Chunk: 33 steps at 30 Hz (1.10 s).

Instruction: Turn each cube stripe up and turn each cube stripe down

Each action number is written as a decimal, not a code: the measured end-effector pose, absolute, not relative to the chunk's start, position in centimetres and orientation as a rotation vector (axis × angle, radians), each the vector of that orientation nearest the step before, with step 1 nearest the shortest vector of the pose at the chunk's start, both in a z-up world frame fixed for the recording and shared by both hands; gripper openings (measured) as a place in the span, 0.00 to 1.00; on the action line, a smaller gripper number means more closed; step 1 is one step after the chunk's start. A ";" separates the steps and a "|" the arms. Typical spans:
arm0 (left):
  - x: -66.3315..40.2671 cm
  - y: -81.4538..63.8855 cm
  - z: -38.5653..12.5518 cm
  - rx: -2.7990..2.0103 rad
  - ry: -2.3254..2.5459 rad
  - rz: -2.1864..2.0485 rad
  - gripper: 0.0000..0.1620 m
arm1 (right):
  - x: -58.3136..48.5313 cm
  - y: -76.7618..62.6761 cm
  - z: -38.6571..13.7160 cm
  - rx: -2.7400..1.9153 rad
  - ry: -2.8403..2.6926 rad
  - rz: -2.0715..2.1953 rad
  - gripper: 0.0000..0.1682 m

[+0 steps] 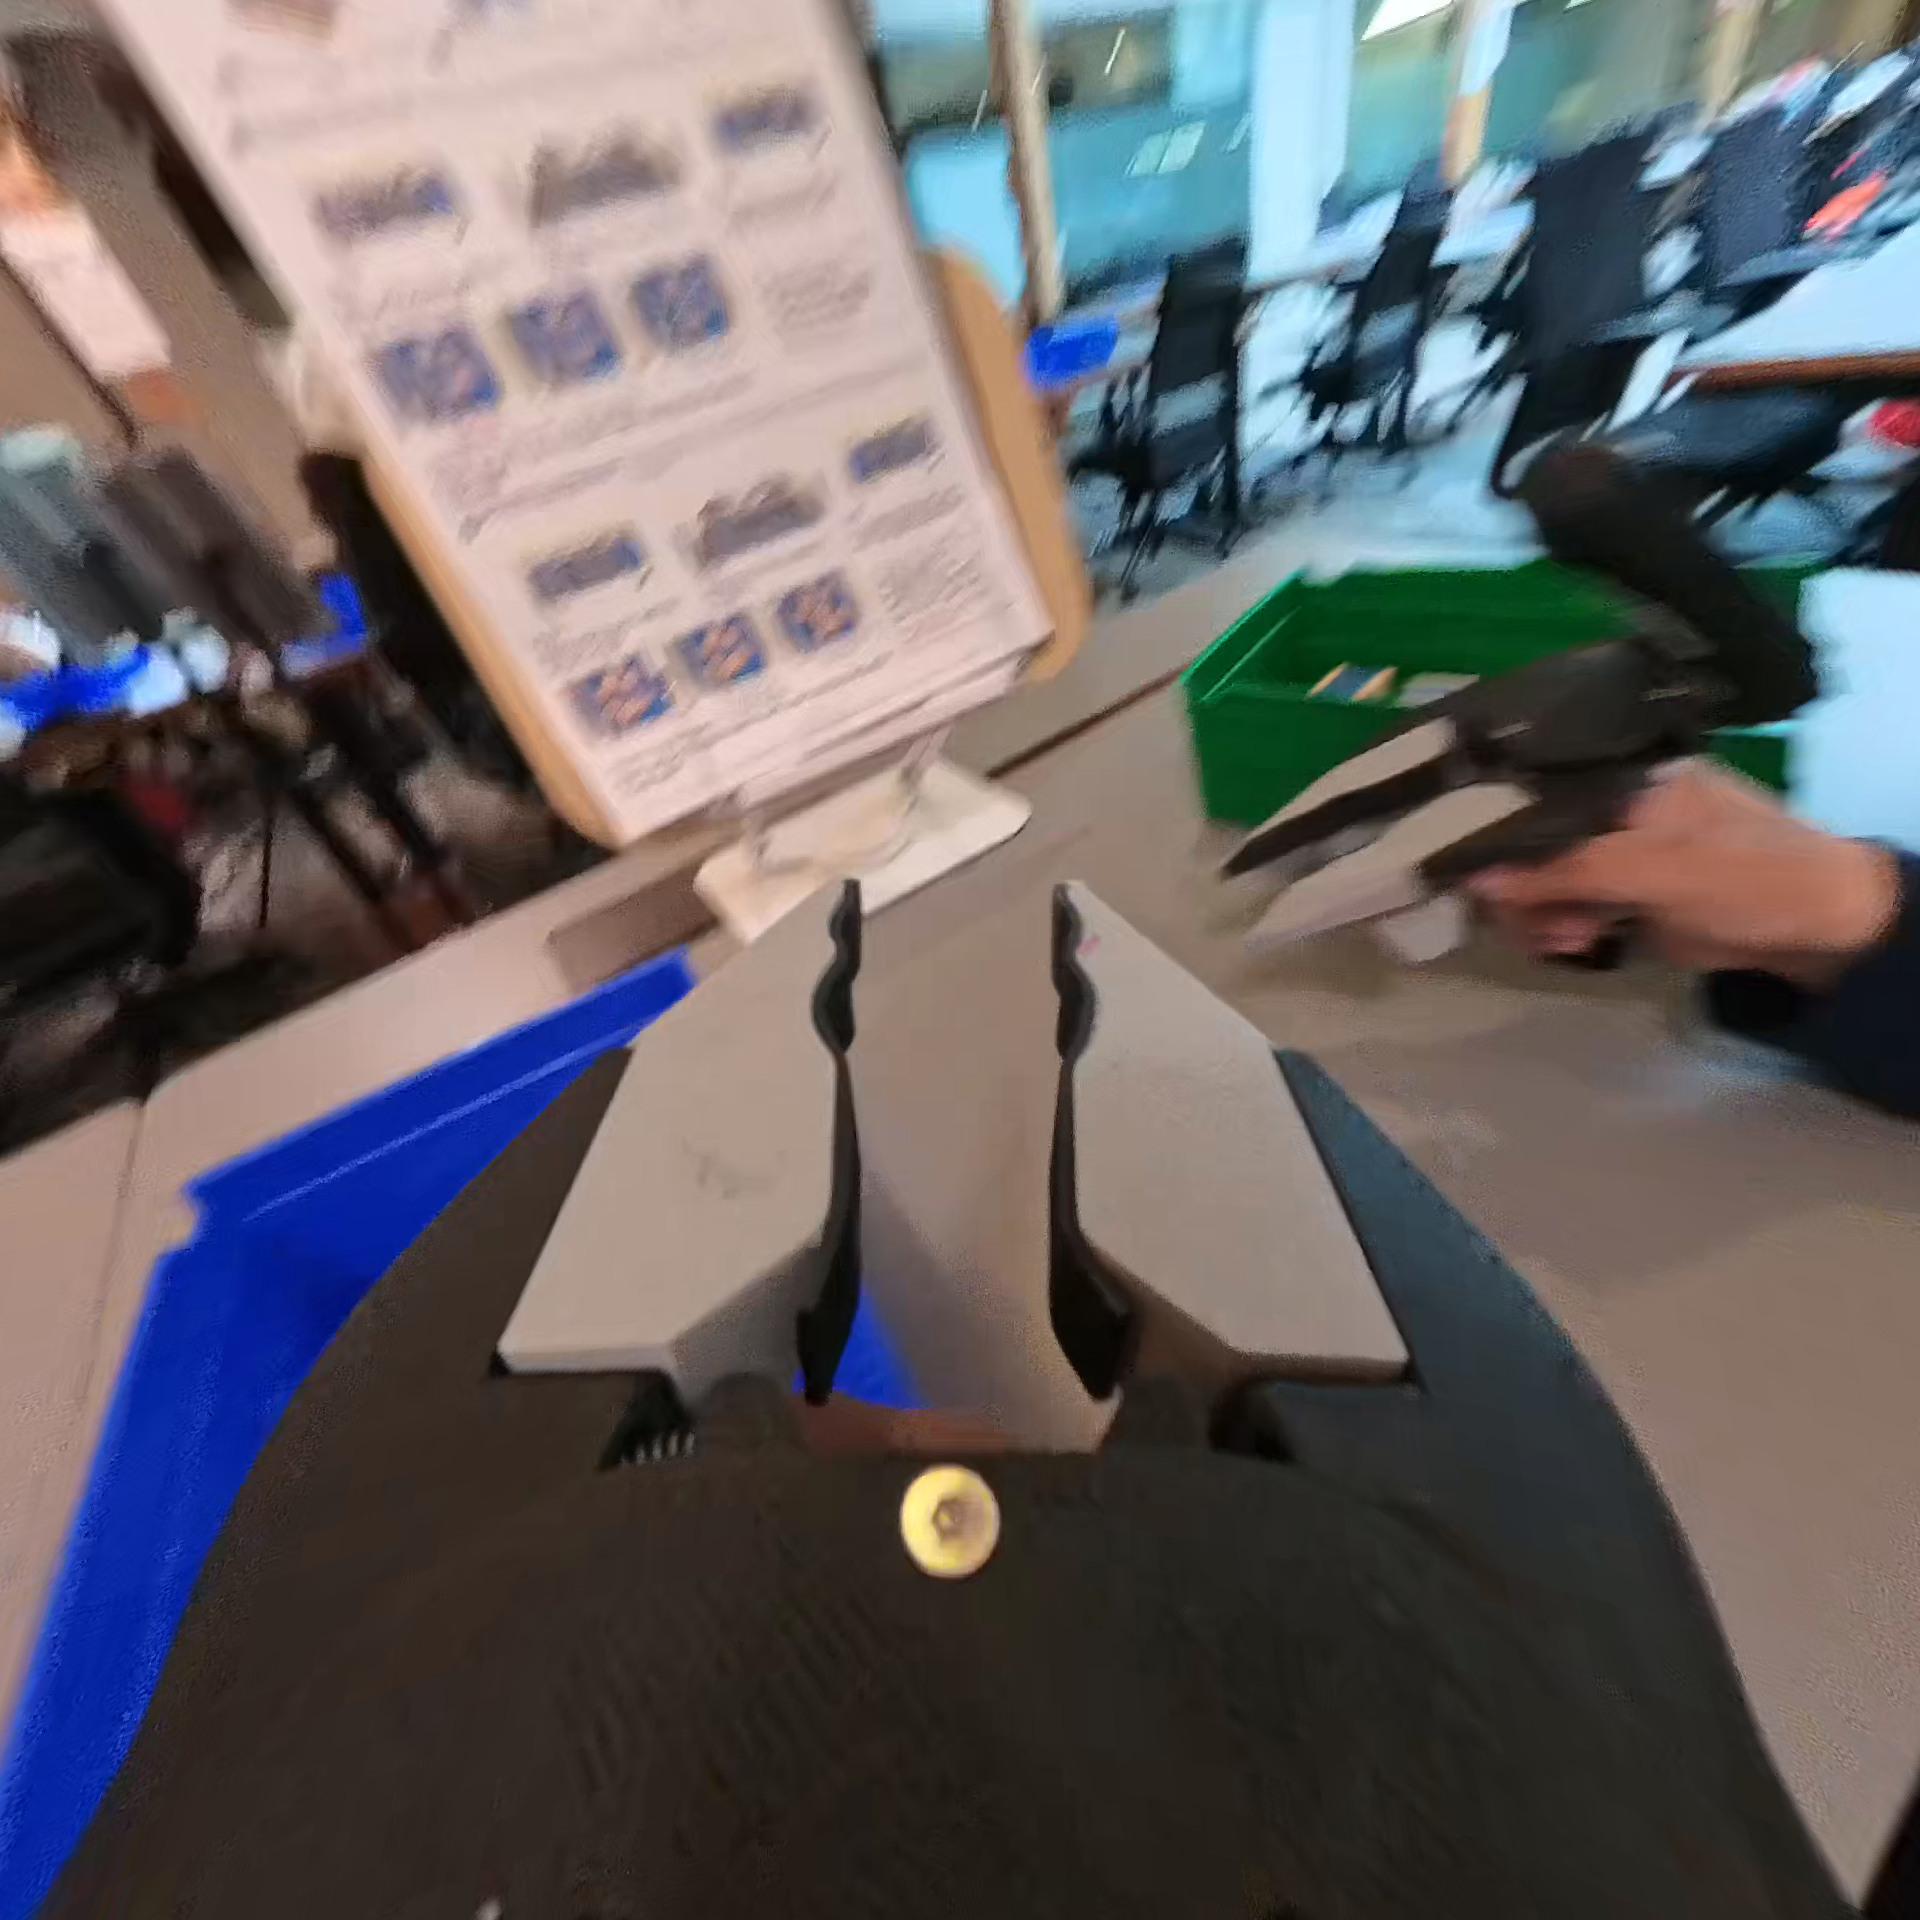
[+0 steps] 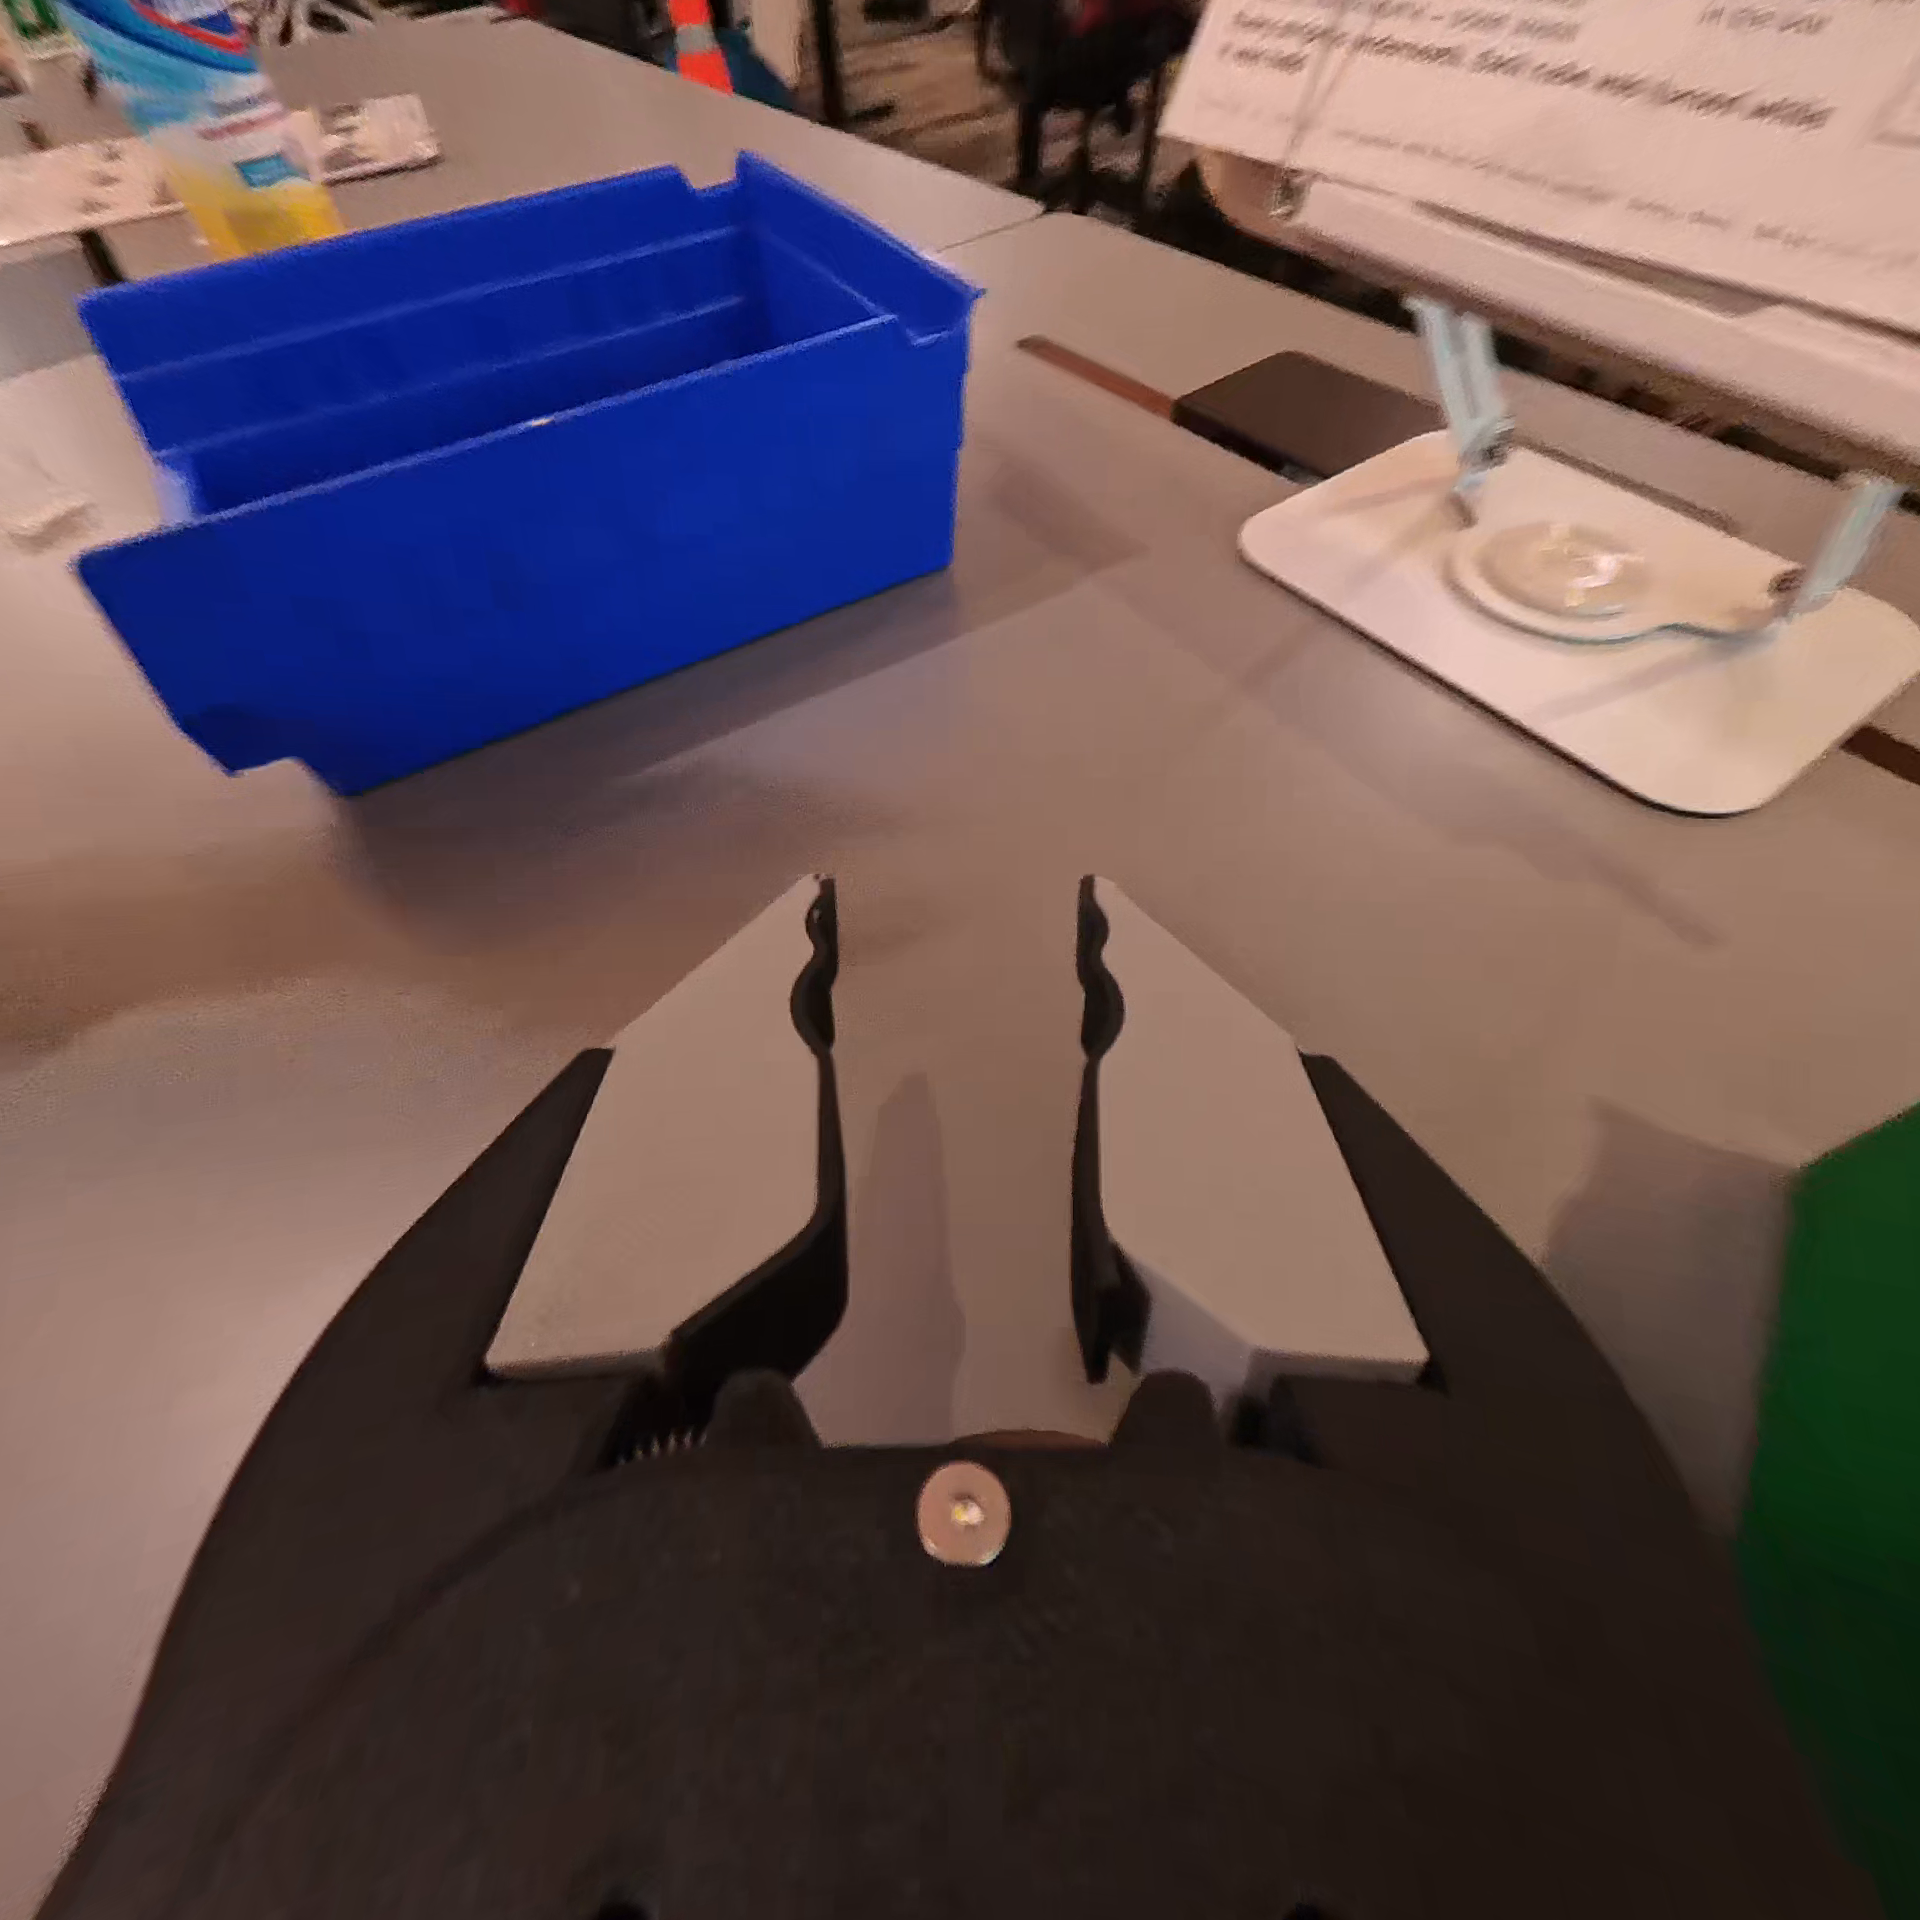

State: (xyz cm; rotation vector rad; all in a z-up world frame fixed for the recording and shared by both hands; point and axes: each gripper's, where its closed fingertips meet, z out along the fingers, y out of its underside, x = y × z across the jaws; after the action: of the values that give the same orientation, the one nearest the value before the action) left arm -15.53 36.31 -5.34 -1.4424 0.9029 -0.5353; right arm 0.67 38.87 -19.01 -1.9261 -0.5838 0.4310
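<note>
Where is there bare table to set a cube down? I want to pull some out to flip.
The widest bare patch of grey table lies ahead of the right hand-held gripper, bordered by the blue bin on the left, the white stand base at far right and the green bin at near right. The area around the stand is crowded.

Smooth blue plastic bin (image 2: 540, 582) on a matt grey table (image 2: 1143, 831); glossy green plastic bin (image 1: 1351, 665); tongs' fingers (image 2: 686, 1143) glossy grey, matt black body.
</note>
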 end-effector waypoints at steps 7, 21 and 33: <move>-21.4 50.4 -18.3 -2.205 0.774 -0.327 0.45 | 1.1 38.6 -19.0 -1.924 -0.539 0.512 0.25; -23.6 52.9 -25.6 -2.396 0.866 -0.081 0.29 | 1.5 38.4 -19.6 -1.944 -0.551 0.494 0.25; -14.0 32.7 -6.4 -1.097 1.469 -0.844 0.29 | -7.3 31.2 -16.3 -1.776 -0.748 1.398 0.36</move>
State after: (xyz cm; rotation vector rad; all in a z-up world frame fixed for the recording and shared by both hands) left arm -13.98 32.72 -6.39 -1.0971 1.4689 -0.8439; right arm -7.28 31.15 -16.28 -1.7762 -0.7483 1.3980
